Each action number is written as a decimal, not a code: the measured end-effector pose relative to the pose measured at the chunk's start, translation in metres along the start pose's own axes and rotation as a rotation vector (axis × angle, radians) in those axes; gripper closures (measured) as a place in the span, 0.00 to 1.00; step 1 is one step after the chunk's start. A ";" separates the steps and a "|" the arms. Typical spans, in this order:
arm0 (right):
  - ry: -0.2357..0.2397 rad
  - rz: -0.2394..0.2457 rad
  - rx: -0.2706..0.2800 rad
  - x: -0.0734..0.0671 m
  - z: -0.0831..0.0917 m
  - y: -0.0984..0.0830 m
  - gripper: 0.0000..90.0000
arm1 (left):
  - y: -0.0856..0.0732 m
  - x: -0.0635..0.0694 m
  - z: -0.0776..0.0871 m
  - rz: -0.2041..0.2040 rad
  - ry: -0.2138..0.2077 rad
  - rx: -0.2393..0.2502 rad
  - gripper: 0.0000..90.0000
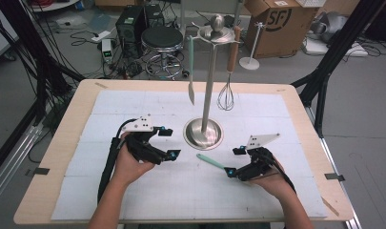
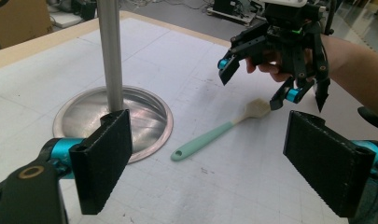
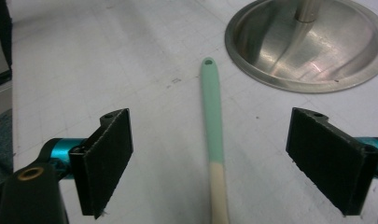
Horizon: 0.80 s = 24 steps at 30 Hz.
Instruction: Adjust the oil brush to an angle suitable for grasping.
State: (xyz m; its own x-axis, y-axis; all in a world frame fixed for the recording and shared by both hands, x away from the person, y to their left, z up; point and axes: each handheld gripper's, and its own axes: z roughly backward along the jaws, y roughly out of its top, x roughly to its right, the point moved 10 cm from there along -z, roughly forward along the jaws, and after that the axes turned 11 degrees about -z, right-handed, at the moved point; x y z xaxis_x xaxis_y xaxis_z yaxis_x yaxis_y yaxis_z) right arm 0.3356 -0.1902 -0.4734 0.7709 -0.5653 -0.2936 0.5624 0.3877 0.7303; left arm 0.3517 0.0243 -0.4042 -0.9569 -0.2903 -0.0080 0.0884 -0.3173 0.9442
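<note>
lying flat on the white mat beside the steel rack base (image 1: 203, 133), the mint-handled silicone spatula (image 3: 212, 135) sits between the right gripper (image 3: 224, 163) jaws, spread apart for pickup. left gripper (image 2: 214, 163) hovers with jaws apart, holding nothing.

Right gripper (image 3: 210, 158) jaws wide apart, mint-handled utensil (image 3: 212, 126) between (untouched), steel base (image 3: 270, 70) beyond

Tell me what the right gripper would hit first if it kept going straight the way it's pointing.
Probably the mint-green spatula: its handle lies on the white mat, running forward between the open jaws of the right gripper. Beyond the handle's end the mat looks free; the steel stand base sits off to one side, though depth is hard to judge.
</note>
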 end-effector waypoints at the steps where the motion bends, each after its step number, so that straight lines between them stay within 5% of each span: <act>1: -0.005 -0.008 -0.004 0.001 -0.001 -0.001 0.17 | 0.000 0.000 0.000 0.000 0.002 0.000 0.18; 9: -0.080 -0.018 -0.114 0.011 -0.020 -0.019 0.27 | -0.001 0.000 -0.001 -0.002 0.003 -0.005 0.18; 13: -0.129 -0.018 -0.160 0.016 -0.026 -0.026 0.40 | -0.001 0.000 -0.001 -0.003 0.004 -0.005 0.18; 17: -0.196 0.032 -0.159 0.020 -0.025 -0.026 0.57 | -0.001 0.000 -0.001 -0.006 0.006 -0.009 0.18; 24: -0.153 0.077 -0.183 0.007 -0.025 -0.029 0.90 | -0.001 -0.001 -0.001 -0.009 0.010 -0.008 0.18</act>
State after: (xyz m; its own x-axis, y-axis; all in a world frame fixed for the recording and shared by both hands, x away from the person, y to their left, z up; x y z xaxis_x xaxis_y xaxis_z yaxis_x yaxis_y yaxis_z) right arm 0.3321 -0.1874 -0.5125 0.7673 -0.6271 -0.1340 0.5589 0.5515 0.6193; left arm 0.3525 0.0236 -0.4058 -0.9547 -0.2968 -0.0194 0.0826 -0.3273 0.9413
